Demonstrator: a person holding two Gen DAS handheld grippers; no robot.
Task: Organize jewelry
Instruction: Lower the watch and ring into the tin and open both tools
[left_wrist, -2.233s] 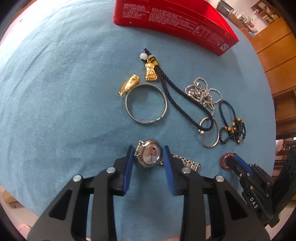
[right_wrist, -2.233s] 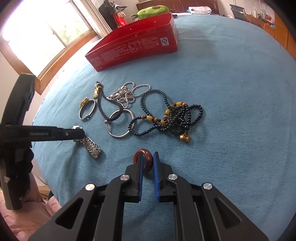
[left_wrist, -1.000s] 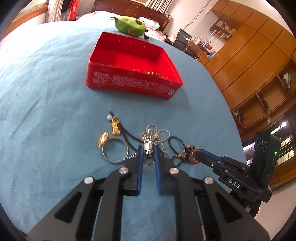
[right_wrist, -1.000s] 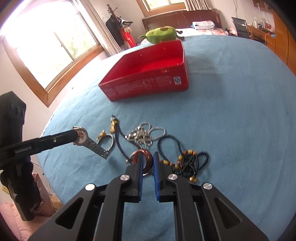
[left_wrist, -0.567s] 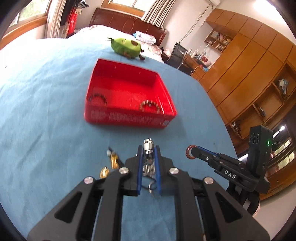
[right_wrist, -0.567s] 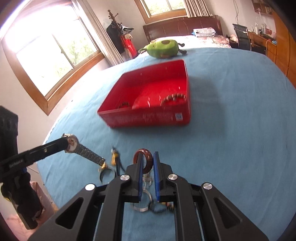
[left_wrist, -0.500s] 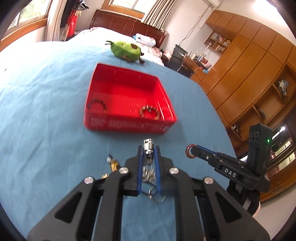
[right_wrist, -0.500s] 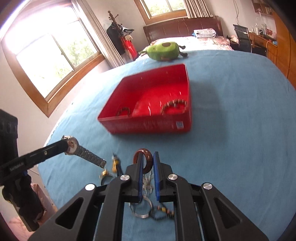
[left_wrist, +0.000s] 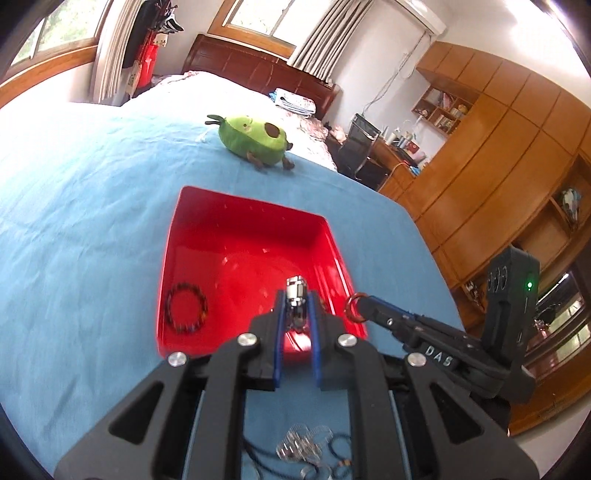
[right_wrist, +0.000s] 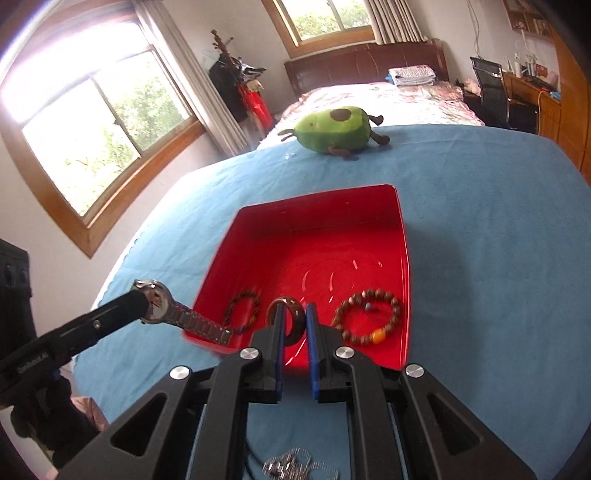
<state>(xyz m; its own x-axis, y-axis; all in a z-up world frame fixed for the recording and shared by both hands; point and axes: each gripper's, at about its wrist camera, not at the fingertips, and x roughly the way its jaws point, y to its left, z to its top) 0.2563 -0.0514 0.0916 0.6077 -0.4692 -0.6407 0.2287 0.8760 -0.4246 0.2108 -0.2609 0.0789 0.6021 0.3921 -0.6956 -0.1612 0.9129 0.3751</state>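
Observation:
My left gripper (left_wrist: 295, 306) is shut on a silver wristwatch (left_wrist: 296, 291) and holds it above the near edge of the red tin box (left_wrist: 255, 236). From the right wrist view the watch (right_wrist: 177, 314) hangs by its band at the box's left corner. My right gripper (right_wrist: 293, 321) is shut on a reddish-brown ring (right_wrist: 291, 319) above the box's (right_wrist: 317, 225) near wall; the ring also shows in the left wrist view (left_wrist: 354, 308). A dark bead bracelet (left_wrist: 186, 308) and a brown bead bracelet (right_wrist: 367, 315) lie in the box.
A green avocado plush (left_wrist: 253, 142) sits on the blue cloth (left_wrist: 74, 206) beyond the box. A silver chain and dark bead strands (left_wrist: 306, 448) lie on the cloth under my grippers. Wooden cabinets (left_wrist: 517, 155) stand at the right, windows (right_wrist: 96, 122) at the left.
Both grippers have lifted off the cloth with the watch and the ring and moved forward to the red box, which now sits close below them.

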